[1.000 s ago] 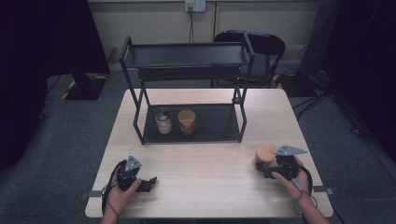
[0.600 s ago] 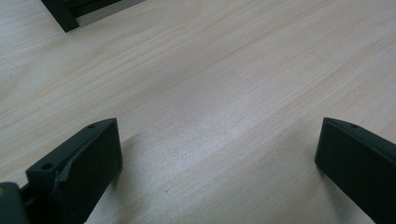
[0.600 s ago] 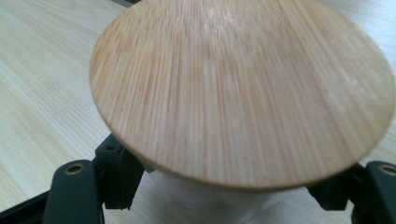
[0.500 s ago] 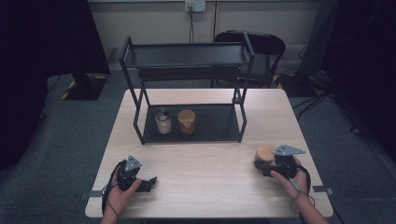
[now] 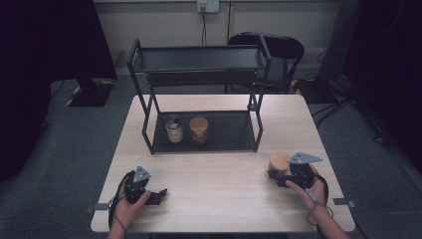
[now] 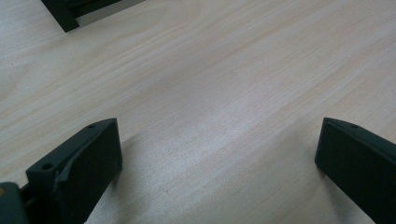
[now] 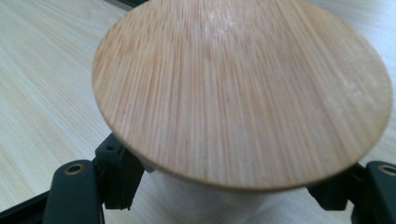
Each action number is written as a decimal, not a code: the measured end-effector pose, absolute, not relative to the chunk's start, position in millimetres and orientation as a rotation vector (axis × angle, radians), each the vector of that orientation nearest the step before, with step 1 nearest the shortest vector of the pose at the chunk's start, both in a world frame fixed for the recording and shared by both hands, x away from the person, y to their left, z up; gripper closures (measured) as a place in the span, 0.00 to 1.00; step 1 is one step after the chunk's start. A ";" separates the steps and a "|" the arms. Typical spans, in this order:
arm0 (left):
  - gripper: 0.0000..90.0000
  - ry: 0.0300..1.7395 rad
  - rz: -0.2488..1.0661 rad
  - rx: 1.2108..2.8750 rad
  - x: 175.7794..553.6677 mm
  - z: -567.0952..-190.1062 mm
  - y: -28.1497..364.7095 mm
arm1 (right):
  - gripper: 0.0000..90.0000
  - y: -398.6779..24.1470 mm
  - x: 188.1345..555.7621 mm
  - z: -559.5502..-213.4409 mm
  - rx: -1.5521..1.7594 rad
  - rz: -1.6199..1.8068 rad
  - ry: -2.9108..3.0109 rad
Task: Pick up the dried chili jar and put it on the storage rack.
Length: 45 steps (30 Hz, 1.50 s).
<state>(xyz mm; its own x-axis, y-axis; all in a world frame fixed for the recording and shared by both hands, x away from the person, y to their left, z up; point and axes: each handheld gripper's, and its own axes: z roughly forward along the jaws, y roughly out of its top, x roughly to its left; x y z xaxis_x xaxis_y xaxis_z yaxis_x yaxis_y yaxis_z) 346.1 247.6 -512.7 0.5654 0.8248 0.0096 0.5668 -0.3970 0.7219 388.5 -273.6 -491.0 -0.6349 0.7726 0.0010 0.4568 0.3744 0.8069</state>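
Desk (image 5: 224, 184) of pale wood carried everything, and at its near left corner the left claw (image 5: 158, 193) rested low on the bare surface in the person's left hand (image 5: 130, 206), released, its two black jaws standing wide apart with only wood grain between them in the left gripper view. Farther back, at the middle of the desk, stood a black two-tier rack (image 5: 199, 69); on its lower shelf sat a clear jar with a dark top (image 5: 173, 128) and, just beside it to the right, a jar with a wooden lid (image 5: 199, 129), the two close together but whether touching could not be told. Near the right front edge, well apart from the rack, stood the wood-lidded jar (image 5: 278, 162), upright on the desk. The right claw (image 5: 274, 177), held in the right hand (image 5: 311, 184), had just closed and was clenched on this jar: in the right gripper view its jaws sat on either side of the pale body beneath the round wooden lid (image 7: 243, 88), which overhung them both and hid the pads' contact.
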 end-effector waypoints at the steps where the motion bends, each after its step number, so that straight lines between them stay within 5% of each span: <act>1: 0.00 1.109 0.485 2.115 346.1 -512.7 247.6 | 0.28 -272.8 389.4 -489.6 1.067 1.149 2.265; 45: 0.00 1.105 0.484 2.116 346.3 -512.7 247.7 | 0.28 -200.8 419.7 -471.3 0.974 1.177 2.361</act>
<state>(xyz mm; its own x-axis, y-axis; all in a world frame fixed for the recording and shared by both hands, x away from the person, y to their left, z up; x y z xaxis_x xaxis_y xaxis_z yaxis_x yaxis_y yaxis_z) 346.3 247.7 -512.7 0.5681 0.8229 0.0096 0.5655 -0.3988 0.7219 419.7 -200.8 -471.3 -0.7129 0.7012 0.0105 0.4303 0.4256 0.7960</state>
